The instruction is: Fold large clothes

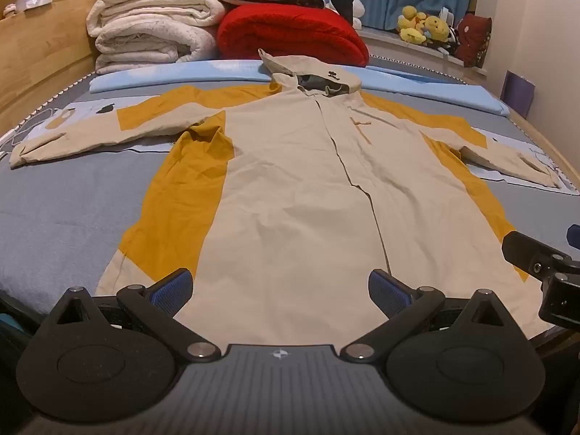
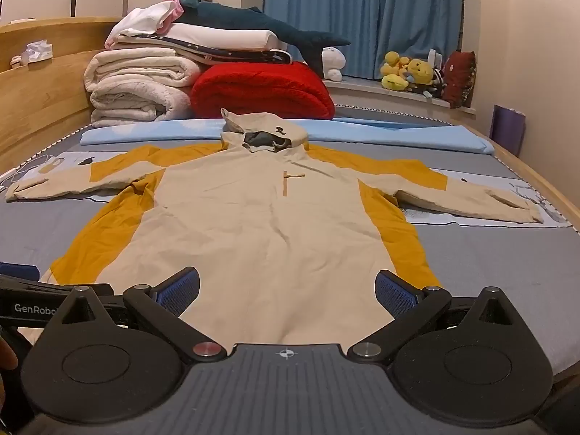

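A beige and mustard hooded jacket (image 1: 290, 181) lies flat, front up, on the grey bed, sleeves spread left and right, hood at the far end. It also shows in the right wrist view (image 2: 261, 224). My left gripper (image 1: 281, 291) is open and empty, hovering over the jacket's near hem. My right gripper (image 2: 288, 291) is open and empty over the hem too. The right gripper's body (image 1: 543, 264) shows at the right edge of the left wrist view; the left gripper's body (image 2: 40, 304) shows at the left edge of the right wrist view.
Folded white blankets (image 1: 152, 32) and a red blanket (image 1: 290, 32) are stacked at the head of the bed. A light blue pad (image 2: 362, 132) lies behind the hood. A wooden bed frame (image 1: 40, 72) runs along the left. Plush toys (image 2: 409, 72) sit on the windowsill.
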`<move>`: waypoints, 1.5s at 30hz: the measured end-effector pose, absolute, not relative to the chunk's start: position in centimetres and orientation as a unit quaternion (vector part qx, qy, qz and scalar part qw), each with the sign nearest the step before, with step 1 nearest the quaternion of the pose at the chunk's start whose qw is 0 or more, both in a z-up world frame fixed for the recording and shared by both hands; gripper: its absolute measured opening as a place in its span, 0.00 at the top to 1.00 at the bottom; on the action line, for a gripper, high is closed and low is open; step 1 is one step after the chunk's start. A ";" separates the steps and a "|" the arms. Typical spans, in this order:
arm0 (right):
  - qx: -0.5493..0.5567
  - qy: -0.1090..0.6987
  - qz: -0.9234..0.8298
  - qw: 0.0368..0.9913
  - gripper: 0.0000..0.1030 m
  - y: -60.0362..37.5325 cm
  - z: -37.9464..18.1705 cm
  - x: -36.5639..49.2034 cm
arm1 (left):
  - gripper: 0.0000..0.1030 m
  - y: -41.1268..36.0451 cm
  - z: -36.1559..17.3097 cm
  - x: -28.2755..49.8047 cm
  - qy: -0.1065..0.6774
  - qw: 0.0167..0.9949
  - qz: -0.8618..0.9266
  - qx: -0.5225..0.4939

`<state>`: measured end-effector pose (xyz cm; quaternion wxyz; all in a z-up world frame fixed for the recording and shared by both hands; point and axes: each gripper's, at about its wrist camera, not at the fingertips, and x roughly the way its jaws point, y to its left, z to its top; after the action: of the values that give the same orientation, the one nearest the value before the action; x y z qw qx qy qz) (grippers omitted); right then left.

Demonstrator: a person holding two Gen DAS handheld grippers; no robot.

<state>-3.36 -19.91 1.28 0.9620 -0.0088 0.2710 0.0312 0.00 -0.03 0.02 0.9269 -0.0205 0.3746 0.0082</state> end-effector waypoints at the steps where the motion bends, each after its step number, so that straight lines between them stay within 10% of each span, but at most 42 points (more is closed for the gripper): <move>1: -0.009 0.271 0.032 0.962 0.01 -19.9 1.3 -3.4 | 0.00 0.0 0.0 0.0 0.375 0.927 0.008 -0.020; 45: -0.011 0.267 0.036 0.963 0.01 -19.6 1.2 -3.3 | 0.00 -0.1 -0.1 -0.1 0.374 0.927 0.008 -0.021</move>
<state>-3.31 -19.61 1.19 0.9629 -0.0106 0.2673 0.0360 -0.10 -0.13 -0.08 0.9272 -0.0212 0.3739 0.0084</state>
